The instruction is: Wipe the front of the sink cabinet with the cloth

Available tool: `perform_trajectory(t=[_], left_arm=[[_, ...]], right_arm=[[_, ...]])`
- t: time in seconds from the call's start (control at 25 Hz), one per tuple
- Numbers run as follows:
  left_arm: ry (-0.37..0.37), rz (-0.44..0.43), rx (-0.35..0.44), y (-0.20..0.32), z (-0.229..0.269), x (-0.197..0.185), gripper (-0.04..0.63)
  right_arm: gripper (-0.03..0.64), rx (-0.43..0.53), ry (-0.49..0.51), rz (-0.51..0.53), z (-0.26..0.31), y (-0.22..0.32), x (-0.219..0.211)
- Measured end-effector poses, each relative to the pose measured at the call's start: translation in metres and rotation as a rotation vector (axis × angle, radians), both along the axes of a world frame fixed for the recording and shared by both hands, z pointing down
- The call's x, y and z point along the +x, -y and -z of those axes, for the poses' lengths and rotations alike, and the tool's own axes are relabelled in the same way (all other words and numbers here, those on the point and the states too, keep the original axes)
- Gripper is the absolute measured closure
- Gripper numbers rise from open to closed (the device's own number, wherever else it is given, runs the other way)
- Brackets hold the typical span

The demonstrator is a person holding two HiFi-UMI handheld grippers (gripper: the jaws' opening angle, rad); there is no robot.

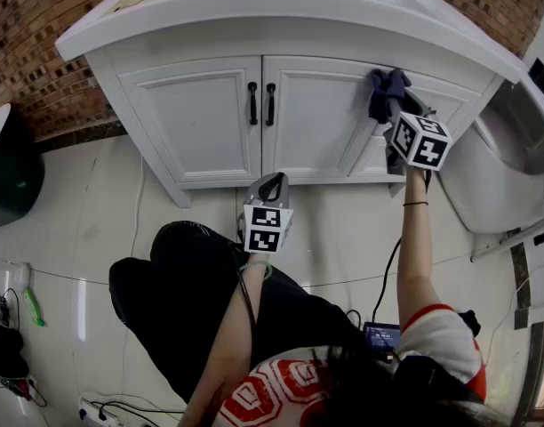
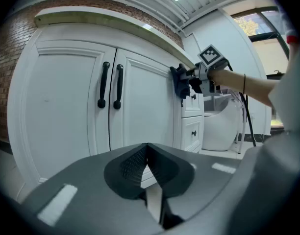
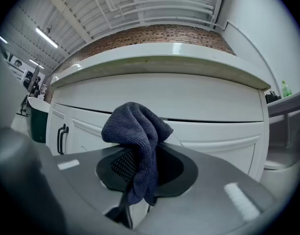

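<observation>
The white sink cabinet has two doors with black handles and drawers on its right side. My right gripper is shut on a dark blue cloth and holds it against the top right of the cabinet front, just under the countertop. In the right gripper view the cloth bunches up and hangs down between the jaws of my right gripper, close to the white drawer front. My left gripper is shut with nothing in it, low before the doors. In the left gripper view its jaws meet.
A white toilet stands right of the cabinet. A dark green bin is at the left by the brick wall. Cables and a power strip lie on the tiled floor. The person's knees are below the left gripper.
</observation>
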State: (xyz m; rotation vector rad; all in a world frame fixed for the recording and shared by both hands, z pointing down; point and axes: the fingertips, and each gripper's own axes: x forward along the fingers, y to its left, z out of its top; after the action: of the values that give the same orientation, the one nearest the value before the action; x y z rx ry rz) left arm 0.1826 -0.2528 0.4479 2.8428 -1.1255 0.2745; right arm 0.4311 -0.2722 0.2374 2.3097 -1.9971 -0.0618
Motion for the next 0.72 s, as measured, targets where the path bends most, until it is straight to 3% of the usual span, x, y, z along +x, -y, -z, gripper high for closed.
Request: perform_trajectory(t=[0.16,0.36,0.52,0.72], left_arm=[[0.000,-0.002,-0.001,0.000,0.000,0.000,0.595],[0.002,-0.004,-0.001,0.001,0.000,0.000,0.595],[0.003,-0.001,-0.006,0.000,-0.001,-0.002,0.595],[-0.003,0.001,-0.008,0.000,0.000,-0.003,0.595]], right_arm=[[0.534,0.005,-0.011,0.036,0.001,-0.001,-0.027],[0.535,-0.020,-0.053,0.232,-0.011,0.019,-0.117],[0.534,-0.051,-0.032,0.347,-0.029,0.040,-0.181],[0.535,-0.077,-0.045,0.393,-0.045,0.057,-0.224]])
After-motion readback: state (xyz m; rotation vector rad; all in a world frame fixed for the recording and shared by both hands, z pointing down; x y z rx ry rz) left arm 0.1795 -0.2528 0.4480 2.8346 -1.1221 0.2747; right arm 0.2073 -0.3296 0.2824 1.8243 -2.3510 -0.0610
